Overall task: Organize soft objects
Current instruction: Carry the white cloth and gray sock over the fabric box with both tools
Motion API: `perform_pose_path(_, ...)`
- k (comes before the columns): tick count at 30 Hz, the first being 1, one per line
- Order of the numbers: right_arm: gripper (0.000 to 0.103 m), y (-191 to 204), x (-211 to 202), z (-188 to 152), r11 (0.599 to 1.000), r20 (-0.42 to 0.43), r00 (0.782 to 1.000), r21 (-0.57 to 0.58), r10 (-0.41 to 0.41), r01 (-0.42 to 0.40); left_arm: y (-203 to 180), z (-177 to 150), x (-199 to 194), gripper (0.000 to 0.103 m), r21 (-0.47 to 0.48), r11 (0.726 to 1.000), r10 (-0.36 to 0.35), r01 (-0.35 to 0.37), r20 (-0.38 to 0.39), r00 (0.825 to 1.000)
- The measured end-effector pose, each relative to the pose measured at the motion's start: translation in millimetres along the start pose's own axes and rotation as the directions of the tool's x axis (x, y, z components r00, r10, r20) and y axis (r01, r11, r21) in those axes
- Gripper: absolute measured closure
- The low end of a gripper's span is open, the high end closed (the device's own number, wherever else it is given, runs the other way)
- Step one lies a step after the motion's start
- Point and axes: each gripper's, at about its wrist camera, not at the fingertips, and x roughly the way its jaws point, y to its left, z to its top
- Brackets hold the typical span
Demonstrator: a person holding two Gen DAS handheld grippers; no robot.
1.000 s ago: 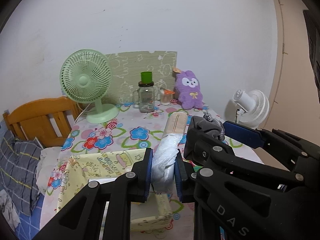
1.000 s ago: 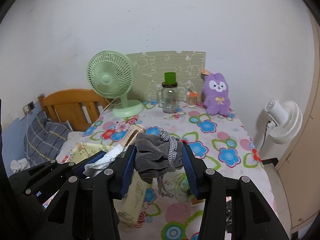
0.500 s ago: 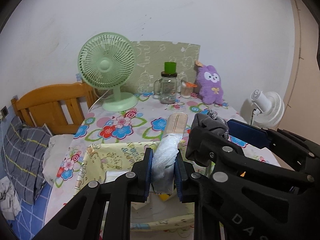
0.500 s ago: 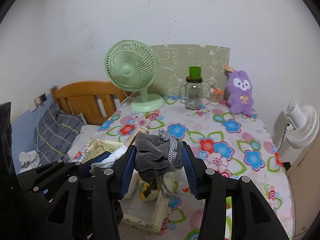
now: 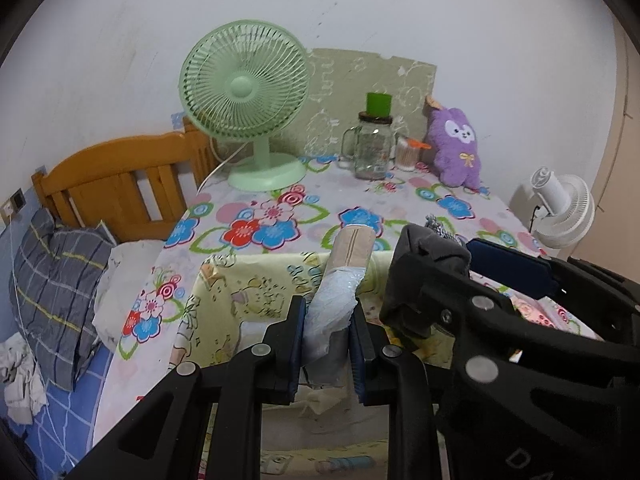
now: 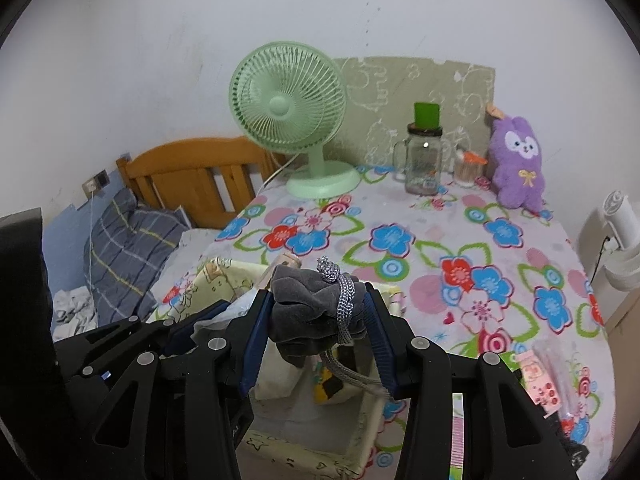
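Note:
My left gripper [image 5: 327,322] is shut on a long beige roll with a pale plastic wrap [image 5: 338,288], held over the yellow cartoon-print fabric basket [image 5: 240,284]. My right gripper [image 6: 318,316] is shut on a grey velvet drawstring pouch [image 6: 308,312] with a silver cord, held above the same basket [image 6: 360,444]. The pouch also shows in the left wrist view [image 5: 432,248], just right of the roll. White cloth and a yellow item lie inside the basket. A purple plush rabbit [image 6: 518,162] sits at the table's back right.
A green desk fan [image 6: 296,120], a glass jar with a green lid [image 6: 424,156] and a small cup stand at the back of the floral tablecloth [image 6: 400,240]. A pink packet [image 6: 548,380] lies front right. A wooden bed and pillow are left; a white fan [image 5: 560,208] is right.
Both grippers have moved left and forward with their loads, from over the open table to above the fabric basket. Both grips are unchanged.

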Motion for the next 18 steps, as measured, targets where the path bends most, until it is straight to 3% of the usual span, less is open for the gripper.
perform_pose_path(14,0.053,12.4,41.0,-10.4,1.000,-0.096,0.995,-0.012,0.022,-0.023,19.9,-11.0,27.8,0.083,-0.005,1.000,0.023,-0.023,-0.080,0.997)
perform_pose_path(18,0.053,13.6,50.0,-11.9,1.000,-0.117,0.993,-0.013,0.025,-0.026,22.5,-14.6,34.0,0.069,-0.015,0.999,0.032,-0.034,-0.122,0.992)
